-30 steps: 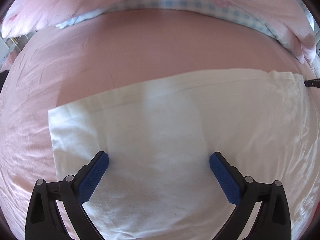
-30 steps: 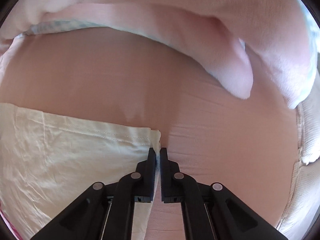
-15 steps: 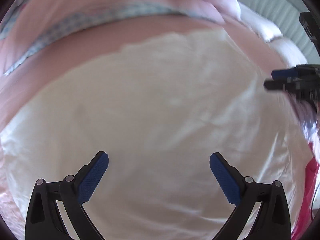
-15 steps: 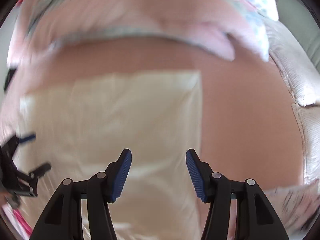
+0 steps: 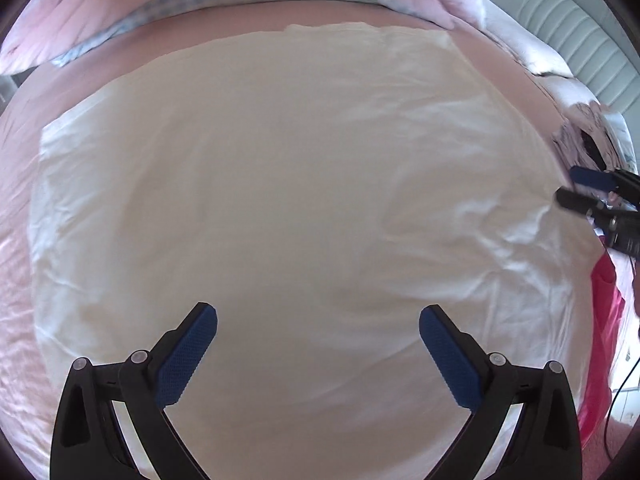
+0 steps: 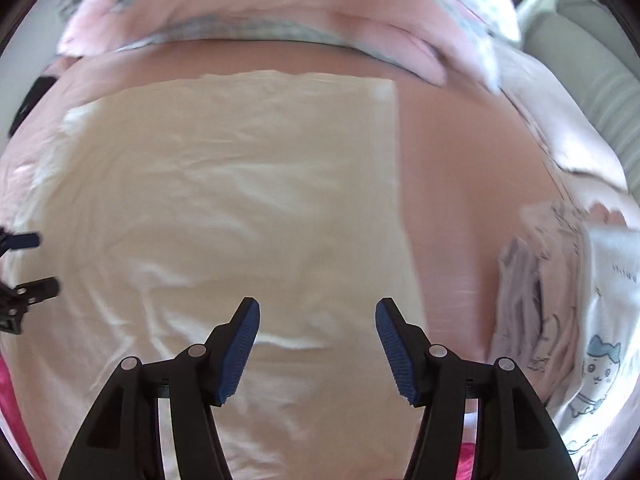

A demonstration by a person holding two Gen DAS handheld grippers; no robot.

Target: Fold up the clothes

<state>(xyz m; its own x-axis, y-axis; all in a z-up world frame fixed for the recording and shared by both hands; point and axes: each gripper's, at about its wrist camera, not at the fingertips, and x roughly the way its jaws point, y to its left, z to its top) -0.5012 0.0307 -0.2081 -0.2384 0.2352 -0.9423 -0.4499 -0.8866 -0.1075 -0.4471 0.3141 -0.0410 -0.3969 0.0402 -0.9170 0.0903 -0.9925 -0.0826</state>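
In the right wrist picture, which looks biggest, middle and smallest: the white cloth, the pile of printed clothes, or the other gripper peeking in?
1. White cloth, biggest by far.
2. Pile of printed clothes, cut off by the edge.
3. Left gripper, only its fingertips show.

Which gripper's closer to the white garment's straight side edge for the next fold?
Right, likely. The right gripper is open above the white garment beside its straight side edge. The left gripper, also open, hovers mid-cloth, away from any edge.
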